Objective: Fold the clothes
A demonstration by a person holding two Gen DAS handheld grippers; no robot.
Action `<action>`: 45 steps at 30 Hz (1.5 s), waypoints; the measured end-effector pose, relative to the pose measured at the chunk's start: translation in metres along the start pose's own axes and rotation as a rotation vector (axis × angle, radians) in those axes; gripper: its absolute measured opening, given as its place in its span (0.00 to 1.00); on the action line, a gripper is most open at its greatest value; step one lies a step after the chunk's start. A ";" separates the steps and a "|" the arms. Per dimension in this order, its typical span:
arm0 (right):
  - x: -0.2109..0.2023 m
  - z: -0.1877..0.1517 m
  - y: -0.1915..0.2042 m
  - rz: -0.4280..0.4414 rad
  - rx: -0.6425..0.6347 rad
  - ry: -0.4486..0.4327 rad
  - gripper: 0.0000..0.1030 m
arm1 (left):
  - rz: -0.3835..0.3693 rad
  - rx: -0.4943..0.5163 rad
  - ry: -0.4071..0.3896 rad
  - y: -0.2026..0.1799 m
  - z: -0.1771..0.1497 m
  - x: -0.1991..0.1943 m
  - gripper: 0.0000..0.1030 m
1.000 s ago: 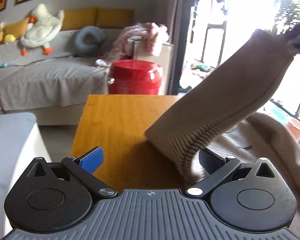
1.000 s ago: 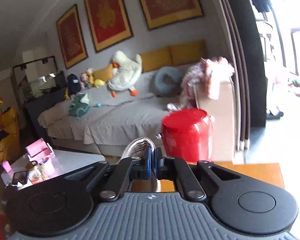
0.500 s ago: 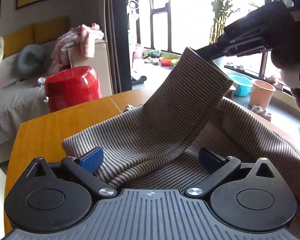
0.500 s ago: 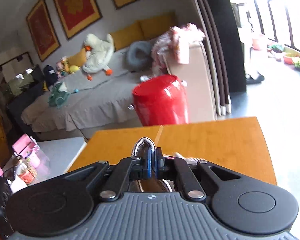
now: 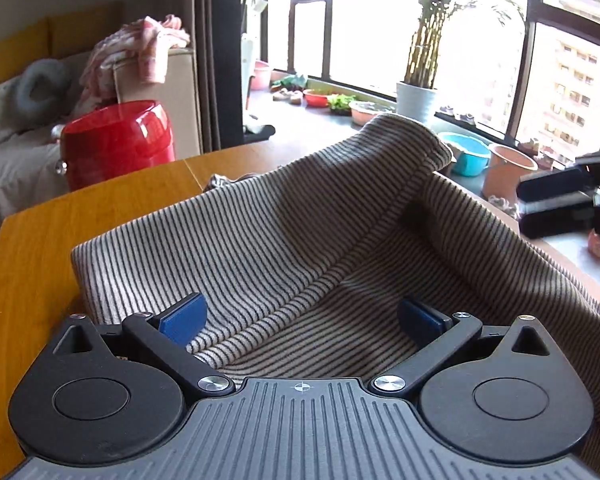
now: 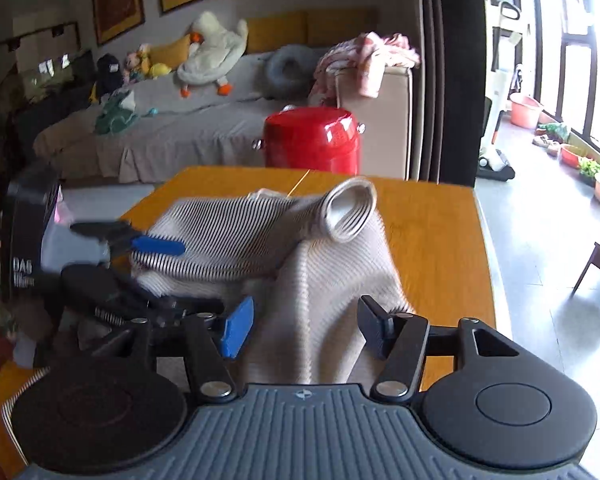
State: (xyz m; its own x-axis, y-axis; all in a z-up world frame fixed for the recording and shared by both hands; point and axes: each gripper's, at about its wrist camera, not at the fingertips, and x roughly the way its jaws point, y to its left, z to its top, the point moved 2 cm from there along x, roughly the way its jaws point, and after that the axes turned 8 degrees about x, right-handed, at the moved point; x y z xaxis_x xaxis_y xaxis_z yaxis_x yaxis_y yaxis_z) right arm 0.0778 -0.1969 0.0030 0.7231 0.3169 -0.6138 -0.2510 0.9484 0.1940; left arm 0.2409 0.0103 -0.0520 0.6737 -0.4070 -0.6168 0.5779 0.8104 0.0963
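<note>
The right gripper (image 6: 304,330) has let go of the sleeve: its fingers are now spread. The beige striped knit sweater (image 5: 300,236) lies on the wooden counter (image 5: 32,248) between the left gripper's (image 5: 302,314) also spread fingers; the sleeve fold looks laid.

Wooden table with a striped sweater on it

The orange-brown wooden table (image 6: 432,232) carries one thing — a beige sweater with thin dark stripes (image 5: 284,240), lying rumpled over its near part. One sleeve (image 6: 260,228) is laid back across the body, its ribbed cuff (image 6: 350,210) standing open and raised — the far edge and left side of the tabletop show bare wood (image 5: 112,200).
</note>
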 end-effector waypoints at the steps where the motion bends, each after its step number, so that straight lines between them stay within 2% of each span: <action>1: 0.009 -0.010 0.006 0.007 -0.019 0.035 0.61 | 0.005 0.007 0.004 -0.001 -0.001 0.000 1.00; 3: 0.022 -0.022 0.019 0.010 -0.061 0.053 0.58 | 0.023 0.030 0.007 -0.002 -0.005 -0.003 1.00; 4: 0.027 -0.026 0.026 0.009 -0.084 0.050 0.49 | 0.034 0.044 0.008 -0.002 -0.006 -0.005 1.00; 5: 0.030 -0.027 0.032 0.012 -0.099 0.045 0.23 | 0.049 0.058 0.008 -0.001 -0.008 -0.007 1.00; 6: 0.029 -0.022 0.034 0.022 -0.091 0.034 0.13 | 0.065 0.072 0.011 0.000 -0.010 -0.009 1.00; 8: 0.023 -0.009 0.029 0.046 -0.039 0.008 0.09 | 0.097 0.072 0.020 0.010 -0.015 -0.014 1.00; 9: 0.019 -0.002 0.025 0.041 -0.022 -0.008 0.09 | 0.112 0.068 0.023 0.015 -0.018 -0.016 1.00; 12: 0.003 0.015 0.000 -0.057 0.001 -0.073 0.08 | 0.160 0.051 0.021 0.032 -0.028 -0.029 1.00; 15: -0.014 0.028 -0.041 -0.163 0.117 -0.137 0.08 | 0.183 0.034 0.023 0.047 -0.036 -0.041 1.00; 17: -0.023 0.034 -0.064 -0.191 0.187 -0.175 0.08 | 0.183 0.042 0.030 0.051 -0.038 -0.045 1.00; 19: -0.025 0.039 -0.078 -0.175 0.255 -0.193 0.08 | 0.184 0.070 0.036 0.047 -0.034 -0.046 1.00; 21: -0.022 0.042 -0.081 -0.169 0.268 -0.202 0.08 | 0.173 0.107 0.018 0.038 -0.024 -0.048 1.00; 26: -0.010 0.053 -0.075 -0.137 0.255 -0.218 0.08 | 0.083 0.194 -0.071 -0.004 0.011 -0.042 1.00; 30: -0.001 0.057 -0.078 -0.102 0.301 -0.207 0.08 | -0.020 0.228 -0.071 -0.031 0.025 -0.013 1.00; 34: -0.004 0.059 -0.093 -0.029 0.440 -0.187 0.08 | -0.101 0.154 -0.052 -0.027 0.020 -0.007 1.00; 39: -0.013 0.082 -0.081 0.077 0.481 -0.170 0.09 | -0.189 0.045 -0.034 -0.017 0.012 -0.009 1.00; 45: 0.007 0.127 -0.020 0.210 0.431 -0.119 0.10 | -0.144 -0.022 -0.095 0.017 -0.006 -0.058 1.00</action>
State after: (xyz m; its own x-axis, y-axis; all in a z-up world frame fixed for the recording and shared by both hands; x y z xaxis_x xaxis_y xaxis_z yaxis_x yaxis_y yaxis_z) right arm 0.1696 -0.2122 0.0919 0.7603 0.4774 -0.4404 -0.1287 0.7754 0.6183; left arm 0.2086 0.0506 -0.0194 0.6260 -0.5566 -0.5462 0.6619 0.7495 -0.0052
